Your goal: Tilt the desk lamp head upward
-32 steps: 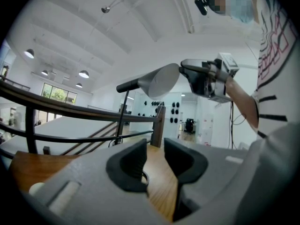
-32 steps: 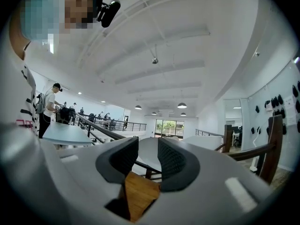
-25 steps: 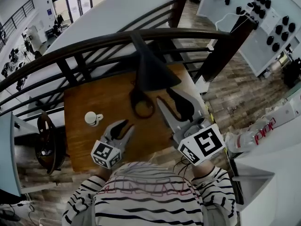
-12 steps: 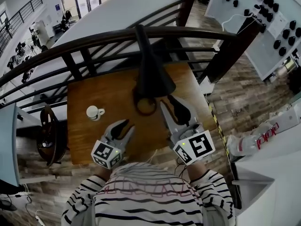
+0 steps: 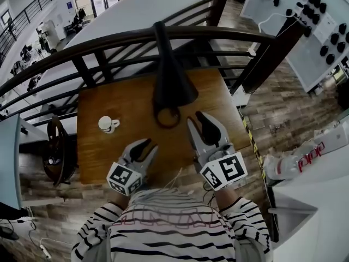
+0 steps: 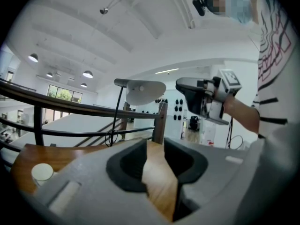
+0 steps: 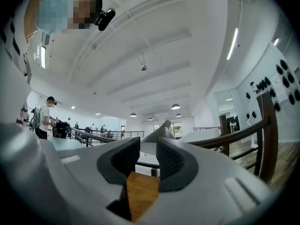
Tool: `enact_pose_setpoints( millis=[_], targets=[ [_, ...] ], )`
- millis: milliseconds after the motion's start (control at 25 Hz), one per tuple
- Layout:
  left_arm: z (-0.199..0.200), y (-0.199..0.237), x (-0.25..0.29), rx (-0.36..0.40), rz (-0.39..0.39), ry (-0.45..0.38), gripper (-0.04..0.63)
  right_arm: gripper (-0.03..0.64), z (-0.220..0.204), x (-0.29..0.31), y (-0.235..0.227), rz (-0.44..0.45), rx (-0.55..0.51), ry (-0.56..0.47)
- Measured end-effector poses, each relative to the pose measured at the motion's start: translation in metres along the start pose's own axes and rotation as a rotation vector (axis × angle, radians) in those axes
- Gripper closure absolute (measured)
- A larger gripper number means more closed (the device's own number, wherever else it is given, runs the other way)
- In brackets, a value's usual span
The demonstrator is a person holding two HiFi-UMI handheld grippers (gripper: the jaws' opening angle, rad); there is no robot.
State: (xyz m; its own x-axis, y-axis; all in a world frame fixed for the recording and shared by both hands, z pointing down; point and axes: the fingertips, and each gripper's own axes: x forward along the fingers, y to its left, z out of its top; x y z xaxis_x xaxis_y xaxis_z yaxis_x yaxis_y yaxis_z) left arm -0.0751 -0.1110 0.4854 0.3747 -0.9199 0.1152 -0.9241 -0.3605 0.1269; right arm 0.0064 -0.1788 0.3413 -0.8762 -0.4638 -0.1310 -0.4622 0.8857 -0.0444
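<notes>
The desk lamp stands at the back of the wooden table [image 5: 109, 100]. Its dark cone head [image 5: 173, 83] hangs over its ring base [image 5: 167, 116]; in the left gripper view the head [image 6: 145, 91] faces down on a thin stem. My right gripper [image 5: 197, 119] hovers just in front of the base, below the head and not touching it. Its jaws have just been closing, stand apart, and hold nothing [image 7: 147, 149]. My left gripper [image 5: 148, 145] is open over the table's near half with nothing between its jaws [image 6: 154, 146].
A white cup [image 5: 107, 124] sits on the table's left side, also visible low in the left gripper view [image 6: 42, 172]. A dark curved railing [image 5: 109, 42] runs right behind the table. A white counter [image 5: 305, 201] stands to the right.
The right gripper has dropped and drawn back from beside the lamp head towards the table's near edge, its jaws narrower. The left gripper has shifted slightly back. The lamp head looks unchanged.
</notes>
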Motion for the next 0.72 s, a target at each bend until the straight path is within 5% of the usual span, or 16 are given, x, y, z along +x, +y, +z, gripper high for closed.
enact_pose_setpoints(
  millis=[720],
  targets=[
    [-0.011,-0.028,-0.008,0.000,0.038,0.003,0.482,0.519,-0.054,-0.033,0.002,0.009,0.050,0.099]
  ],
)
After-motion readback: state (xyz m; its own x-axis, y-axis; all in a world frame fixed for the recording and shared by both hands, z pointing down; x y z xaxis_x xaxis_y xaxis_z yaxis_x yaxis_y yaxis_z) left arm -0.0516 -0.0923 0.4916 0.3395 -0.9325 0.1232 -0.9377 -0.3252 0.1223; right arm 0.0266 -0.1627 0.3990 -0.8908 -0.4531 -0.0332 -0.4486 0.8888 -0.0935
